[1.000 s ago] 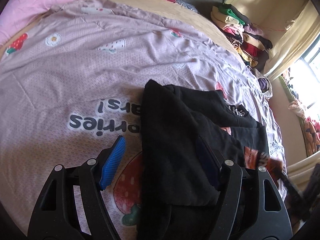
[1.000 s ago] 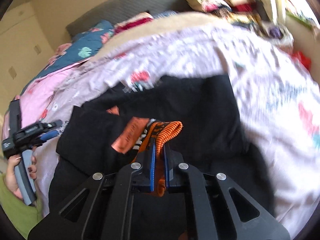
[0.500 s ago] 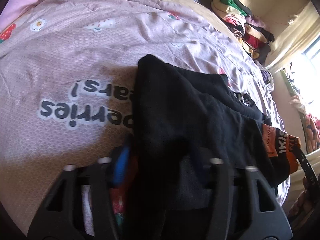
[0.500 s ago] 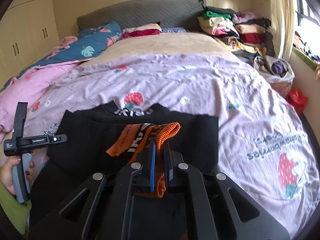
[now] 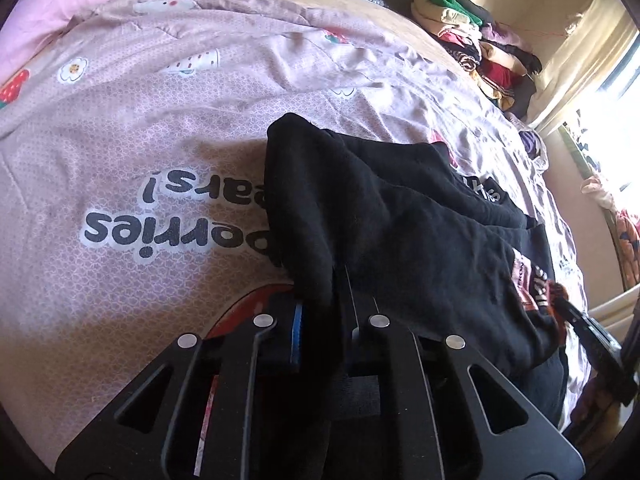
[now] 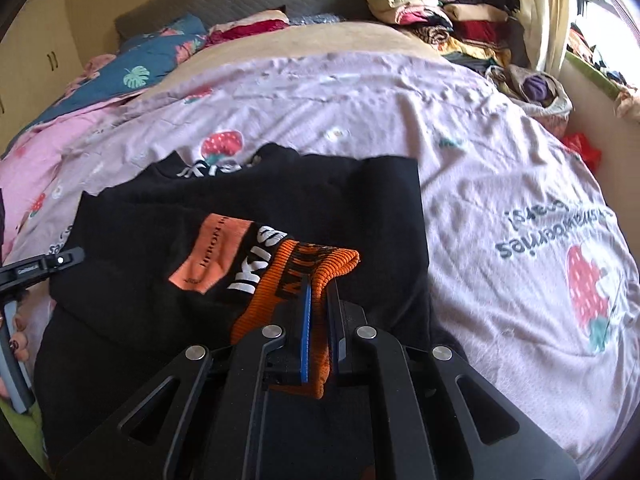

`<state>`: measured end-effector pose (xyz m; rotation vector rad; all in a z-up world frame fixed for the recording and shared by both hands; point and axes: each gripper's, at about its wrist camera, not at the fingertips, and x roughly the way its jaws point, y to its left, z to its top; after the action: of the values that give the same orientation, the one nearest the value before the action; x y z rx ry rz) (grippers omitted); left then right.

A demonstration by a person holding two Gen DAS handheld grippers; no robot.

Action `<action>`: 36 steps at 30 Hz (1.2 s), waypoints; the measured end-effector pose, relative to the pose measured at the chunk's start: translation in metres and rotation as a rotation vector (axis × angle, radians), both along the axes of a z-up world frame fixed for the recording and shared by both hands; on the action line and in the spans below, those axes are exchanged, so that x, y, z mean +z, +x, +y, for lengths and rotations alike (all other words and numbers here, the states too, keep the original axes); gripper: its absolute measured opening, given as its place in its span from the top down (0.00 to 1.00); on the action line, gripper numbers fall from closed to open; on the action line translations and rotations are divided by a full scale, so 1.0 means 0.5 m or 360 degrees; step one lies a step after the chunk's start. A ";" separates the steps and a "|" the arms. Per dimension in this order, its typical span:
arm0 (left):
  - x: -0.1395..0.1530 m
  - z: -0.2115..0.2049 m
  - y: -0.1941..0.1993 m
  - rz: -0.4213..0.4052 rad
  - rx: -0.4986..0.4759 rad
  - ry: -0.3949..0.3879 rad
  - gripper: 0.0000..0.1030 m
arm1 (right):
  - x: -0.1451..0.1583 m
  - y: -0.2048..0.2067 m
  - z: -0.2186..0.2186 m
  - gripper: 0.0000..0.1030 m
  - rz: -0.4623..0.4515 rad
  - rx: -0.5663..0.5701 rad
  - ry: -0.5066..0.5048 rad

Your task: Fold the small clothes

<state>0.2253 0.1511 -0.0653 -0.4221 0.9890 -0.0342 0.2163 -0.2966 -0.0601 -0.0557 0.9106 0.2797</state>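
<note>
Black top (image 6: pixel 248 208) on the near bedspread (image 6: pixel 500 168): my right gripper (image 6: pixel 319 320) pinches its orange cuff (image 6: pixel 308 276), left gripper (image 5: pixel 320 316) closing on black fabric.

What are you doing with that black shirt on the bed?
A person is folding a small black garment on a bed with a pink strawberry quilt, using a gripper in each hand. The right gripper pinches the garment's orange ribbed cuff. The left gripper is closing its fingers on a black fold at the other side. Stacks of clothes wait by the headboard.
</note>
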 end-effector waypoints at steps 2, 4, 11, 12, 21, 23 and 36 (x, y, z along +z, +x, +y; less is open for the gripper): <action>0.001 0.000 0.000 0.0000 0.0000 -0.0005 0.92 | -0.003 -0.002 0.001 0.94 0.0004 -0.0010 0.0003; 0.002 -0.001 0.001 0.0000 -0.0001 -0.0001 0.92 | -0.005 -0.003 0.002 0.94 0.0011 -0.0015 0.0013; 0.016 0.005 -0.010 -0.0019 -0.0011 0.0006 0.89 | 0.014 -0.016 -0.009 0.78 -0.0001 -0.0025 0.0052; 0.021 0.005 -0.012 -0.0025 -0.0012 0.0014 0.89 | 0.019 -0.020 -0.013 0.73 -0.0009 -0.0029 0.0066; 0.086 -0.002 -0.033 -0.0131 -0.0032 0.0068 0.81 | 0.046 -0.047 0.008 0.65 -0.0030 0.0061 0.0124; 0.098 -0.004 -0.037 -0.0155 -0.0039 0.0062 0.81 | 0.046 -0.052 0.018 0.65 -0.0026 0.0080 0.0120; 0.092 -0.085 -0.039 -0.0109 -0.0231 0.0119 0.48 | 0.060 -0.075 0.067 0.46 -0.0038 0.0206 0.0146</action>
<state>0.2056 0.1087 -0.0192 -0.2784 0.9487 -0.1414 0.1785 -0.2629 -0.0301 -0.0333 0.8711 0.4399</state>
